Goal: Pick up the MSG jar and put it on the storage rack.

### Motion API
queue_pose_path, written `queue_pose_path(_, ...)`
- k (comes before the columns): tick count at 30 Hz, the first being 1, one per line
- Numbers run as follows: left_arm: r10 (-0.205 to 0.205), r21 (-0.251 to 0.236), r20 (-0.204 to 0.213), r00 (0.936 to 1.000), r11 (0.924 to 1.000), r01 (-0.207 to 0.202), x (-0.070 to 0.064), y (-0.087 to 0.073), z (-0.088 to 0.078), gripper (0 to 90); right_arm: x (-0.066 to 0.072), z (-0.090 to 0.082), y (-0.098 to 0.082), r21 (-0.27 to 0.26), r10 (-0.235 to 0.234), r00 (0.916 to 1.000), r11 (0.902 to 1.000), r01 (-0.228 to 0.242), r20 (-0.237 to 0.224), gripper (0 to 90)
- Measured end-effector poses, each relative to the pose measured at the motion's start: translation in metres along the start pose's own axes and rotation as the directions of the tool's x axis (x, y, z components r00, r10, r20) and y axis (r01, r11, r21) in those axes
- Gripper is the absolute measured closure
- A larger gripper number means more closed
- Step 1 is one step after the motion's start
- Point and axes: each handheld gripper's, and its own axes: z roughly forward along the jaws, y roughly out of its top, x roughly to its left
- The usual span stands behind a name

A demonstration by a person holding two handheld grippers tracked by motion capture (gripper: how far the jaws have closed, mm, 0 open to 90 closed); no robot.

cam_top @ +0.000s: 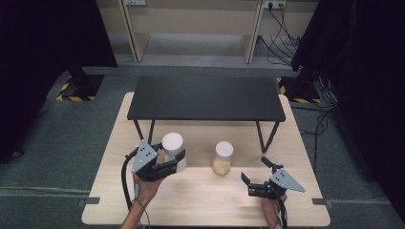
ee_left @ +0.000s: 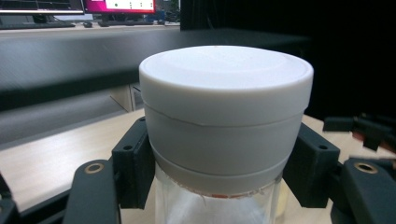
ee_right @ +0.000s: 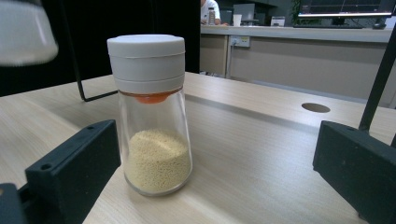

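Note:
My left gripper (cam_top: pixel 177 161) is shut on a glass jar with a wide white lid (cam_top: pixel 172 143), held upright above the wooden table (cam_top: pixel 205 202) at centre left. In the left gripper view the black fingers (ee_left: pixel 135 163) press on the jar (ee_left: pixel 226 107) just below its lid. A second jar (cam_top: pixel 223 157), white-capped and about a third full of yellow grains, stands on the table to the right of it. My right gripper (cam_top: pixel 254 169) is open near the front right, pointed at that jar (ee_right: pixel 152 116), which stands a little ahead of the jaws (ee_right: pixel 215 168).
A low black shelf on thin legs (cam_top: pixel 205 98) spans the back half of the table, right behind both jars. One shelf leg (ee_right: pixel 378 79) rises at the right of the right gripper view. Bare wood lies along the table's front edge.

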Motion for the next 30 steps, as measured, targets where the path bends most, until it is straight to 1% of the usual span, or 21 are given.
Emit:
queue_pose_path(2,0.005,-0.006,-0.005,1.0000,1.0000,-0.005,0.004,0.013,-0.002,34.8,0.000,0.000,0.000,-0.001,0.001,1.0000,1.0000,-0.001,-0.001,0.6)
queue_pose_path(3,0.005,-0.006,-0.005,1.0000,1.0000,-0.005,0.004,0.013,-0.002,34.8,0.000,0.000,0.000,-0.001,0.001,1.0000,1.0000,-0.001,-0.001,0.6)
queue_pose_path(4,0.013,-0.009,-0.015,0.9998,0.9999,-0.013,0.007,0.026,-0.004,34.8,0.000,0.000,0.000,0.000,0.000,1.0000,1.0000,0.000,-0.001,0.6)
queue_pose_path(10,0.014,-0.016,-0.015,0.9998,0.9998,-0.014,0.015,0.063,-0.004,34.8,0.000,0.000,0.000,0.002,0.003,1.0000,1.0000,-0.003,-0.001,0.6)
queue_pose_path(13,-0.004,-0.036,-0.022,0.9997,0.9993,0.003,0.019,0.077,-0.003,34.8,0.000,0.000,0.000,0.002,0.004,1.0000,1.0000,-0.004,-0.001,0.6)
queue_pose_path(16,-0.001,-0.042,-0.049,0.9988,0.9991,-0.001,0.021,0.091,0.000,34.7,-0.001,0.000,0.000,0.002,0.008,1.0000,1.0000,-0.008,-0.001,0.6)
queue_pose_path(17,-0.001,-0.042,-0.049,0.9988,0.9991,-0.001,0.021,0.091,0.000,34.8,-0.001,0.000,0.000,0.002,0.008,1.0000,1.0000,-0.008,-0.001,0.6)
queue_pose_path(18,-0.002,-0.039,-0.058,0.9983,0.9992,0.000,0.022,0.095,0.002,34.8,-0.001,0.000,0.000,0.000,0.009,1.0000,1.0000,-0.009,-0.001,0.6)
queue_pose_path(19,-0.013,-0.042,-0.082,0.9966,0.9991,0.010,0.024,0.101,0.006,34.8,-0.001,0.000,0.000,0.000,0.010,0.9999,0.9999,-0.010,-0.002,0.6)
queue_pose_path(20,-0.018,-0.037,-0.094,0.9954,0.9992,0.015,0.024,0.105,0.008,34.8,-0.001,0.000,0.000,0.001,0.011,0.9999,0.9999,-0.011,-0.002,0.6)
queue_pose_path(22,-0.017,-0.036,-0.126,0.9918,0.9993,0.013,0.023,0.109,0.014,34.8,-0.001,0.000,0.000,0.000,0.009,1.0000,1.0000,-0.009,-0.003,0.6)
queue_pose_path(23,-0.020,-0.035,-0.136,0.9905,0.9993,0.015,0.024,0.111,0.017,34.8,-0.001,0.000,0.000,0.001,0.007,1.0000,1.0000,-0.007,-0.004,0.6)
queue_pose_path(24,-0.020,-0.035,-0.136,0.9905,0.9993,0.015,0.024,0.111,0.017,34.8,-0.001,0.000,0.000,0.002,0.006,1.0000,1.0000,-0.006,-0.004,0.6)
queue_pose_path(25,-0.015,-0.030,-0.158,0.9874,0.9995,0.010,0.026,0.115,0.023,34.8,-0.001,0.000,0.000,0.003,0.005,1.0000,1.0000,-0.005,-0.004,0.6)
queue_pose_path(26,-0.015,-0.030,-0.158,0.9874,0.9995,0.010,0.026,0.115,0.023,34.8,-0.001,0.000,0.000,0.002,0.004,1.0000,1.0000,-0.004,-0.003,0.6)
queue_pose_path(27,-0.017,-0.028,-0.186,0.9823,0.9995,0.012,0.026,0.118,0.031,34.8,-0.001,0.000,0.000,0.001,0.006,1.0000,1.0000,-0.006,-0.003,0.6)
queue_pose_path(29,-0.021,-0.030,-0.212,0.9770,0.9994,0.015,0.027,0.120,0.038,34.8,-0.001,0.000,0.000,0.000,0.010,0.9999,0.9999,-0.010,-0.002,0.6)
queue_pose_path(30,-0.015,-0.030,-0.224,0.9744,0.9995,0.009,0.027,0.121,0.041,34.8,-0.001,0.000,-0.001,-0.001,0.013,0.9999,0.9999,-0.013,-0.002,0.6)
